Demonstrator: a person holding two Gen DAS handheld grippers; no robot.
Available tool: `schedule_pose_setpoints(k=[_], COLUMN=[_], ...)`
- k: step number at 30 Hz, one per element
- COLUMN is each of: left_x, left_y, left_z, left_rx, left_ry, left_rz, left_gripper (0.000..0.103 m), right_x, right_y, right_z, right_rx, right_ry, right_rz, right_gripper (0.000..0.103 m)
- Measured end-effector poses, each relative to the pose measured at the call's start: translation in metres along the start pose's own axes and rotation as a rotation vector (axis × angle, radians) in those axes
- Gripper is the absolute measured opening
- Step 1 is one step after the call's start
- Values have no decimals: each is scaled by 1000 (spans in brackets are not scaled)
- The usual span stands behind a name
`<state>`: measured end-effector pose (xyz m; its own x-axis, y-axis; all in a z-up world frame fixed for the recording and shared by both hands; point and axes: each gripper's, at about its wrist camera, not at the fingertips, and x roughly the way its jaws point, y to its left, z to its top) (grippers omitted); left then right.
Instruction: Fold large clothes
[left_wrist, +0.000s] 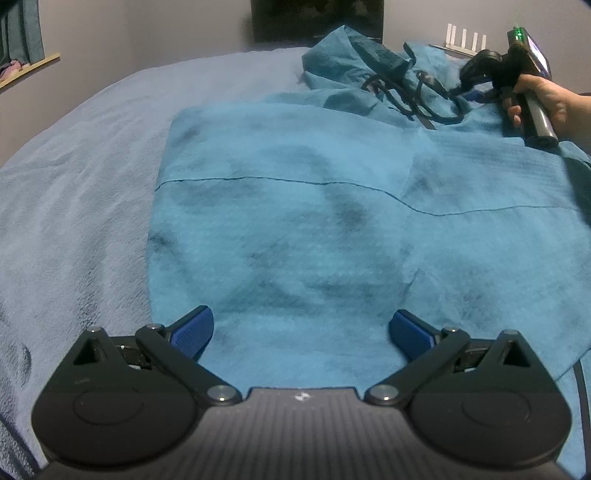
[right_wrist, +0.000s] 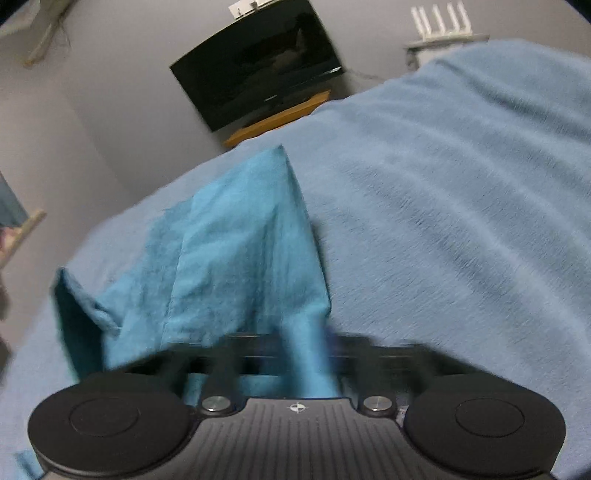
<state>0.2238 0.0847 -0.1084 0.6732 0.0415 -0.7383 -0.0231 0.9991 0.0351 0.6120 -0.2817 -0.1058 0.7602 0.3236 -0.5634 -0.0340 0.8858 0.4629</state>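
A large teal garment (left_wrist: 303, 229) lies spread flat on the bed, with a seam line across its middle and dark cords on its bunched far end (left_wrist: 413, 96). My left gripper (left_wrist: 301, 328) hovers over the near part of the garment, its blue-padded jaws wide open and empty. My right gripper (right_wrist: 310, 354) is shut on a fold of the teal garment (right_wrist: 236, 266), which rises in a peak ahead of it; that view is motion-blurred. The right gripper also shows in the left wrist view (left_wrist: 480, 70), held by a hand at the garment's far right.
The bed is covered by a light blue blanket (left_wrist: 74, 192). A dark TV (right_wrist: 258, 66) on a wooden shelf (right_wrist: 280, 114) stands against the grey wall beyond the bed. A white router (left_wrist: 465, 40) sits on a shelf at the back right.
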Motion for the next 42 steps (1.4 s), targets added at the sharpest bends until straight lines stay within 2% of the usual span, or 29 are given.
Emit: schedule_pose_setpoints(k=[2, 5, 8, 14, 21, 25, 28, 34, 36, 37, 38, 39, 40, 42], left_x=[1, 0, 0, -2, -2, -2, -3, -3, -3, -4, -4, -3, -3, -3], left_y=[0, 0, 0, -1, 1, 0, 0, 0, -1, -1, -2, -3, -3, -2], left_z=[-1, -1, -2, -6, -7, -8, -8, -9, -9, -10, -10, -10, -11, -11], left_rx=[3, 8, 18, 26, 31, 33, 33, 37, 38, 38, 38, 39, 39, 38], left_ry=[-7, -14, -23, -41, -49, -51, -52, -60, -63, -65, -65, -65, -66, -68], left_rz=[-6, -9, -12, -8, -14, -11, -11, -11, -9, -7, -4, -3, -3, -7], left_gripper=[103, 103, 103, 103, 103, 103, 103, 103, 103, 103, 103, 103, 103, 103], right_x=[-10, -31, -55, -96, -144, -195, -219, -240, -248, -250, -252, -250, -247, -231], right_y=[-2, -6, -4, 14, 14, 8, -4, -19, -15, -9, -4, 3, 9, 19], right_z=[-1, -3, -5, -19, -41, -70, -94, -124, -120, -114, -106, -94, -85, -63], right_rx=[-7, 27, 9, -133, -219, -267, -299, -303, -297, -284, -277, -269, -261, -273], right_ry=[-44, -111, -154, -167, -157, -120, -75, -17, -61, -97, -139, -186, -211, -228], right_rz=[34, 136, 206, 294, 422, 446, 425, 383, 318, 292, 279, 262, 234, 155], right_gripper=[3, 3, 2, 2, 2, 2, 1, 1, 8, 23, 50, 63, 68, 66])
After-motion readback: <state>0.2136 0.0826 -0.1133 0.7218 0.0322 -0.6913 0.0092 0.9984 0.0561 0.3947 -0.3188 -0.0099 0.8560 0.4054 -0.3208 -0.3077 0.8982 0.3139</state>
